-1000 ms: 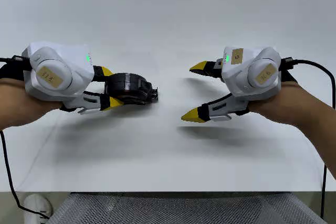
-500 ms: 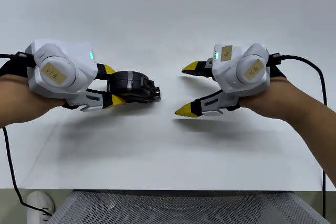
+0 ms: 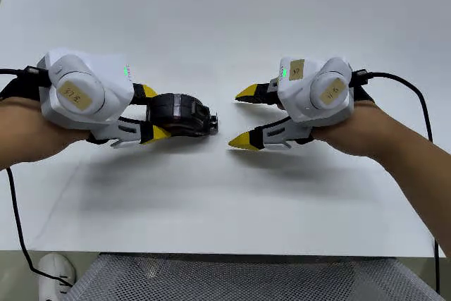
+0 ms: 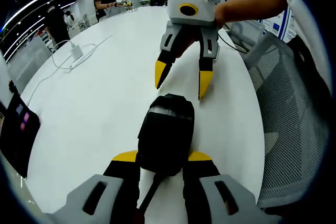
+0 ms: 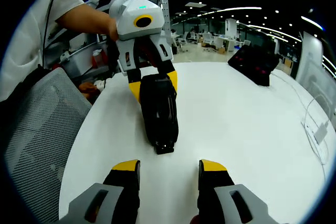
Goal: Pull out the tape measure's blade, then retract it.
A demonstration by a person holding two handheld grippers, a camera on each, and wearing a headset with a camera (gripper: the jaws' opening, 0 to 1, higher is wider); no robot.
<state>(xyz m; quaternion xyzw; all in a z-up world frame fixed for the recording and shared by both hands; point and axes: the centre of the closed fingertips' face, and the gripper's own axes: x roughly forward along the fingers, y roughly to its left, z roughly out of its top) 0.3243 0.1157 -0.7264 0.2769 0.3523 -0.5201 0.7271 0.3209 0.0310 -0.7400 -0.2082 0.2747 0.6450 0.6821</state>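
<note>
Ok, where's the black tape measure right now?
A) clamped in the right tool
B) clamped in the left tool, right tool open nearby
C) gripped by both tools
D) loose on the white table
B: the black round-cased tape measure is clamped by the left tool, while the right tool is open, just short of it.

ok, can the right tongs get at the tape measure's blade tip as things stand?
Probably yes. The right tongs are open and face the blade tip, which sticks out of the tape measure held by the left tongs; bare table lies between.
</note>
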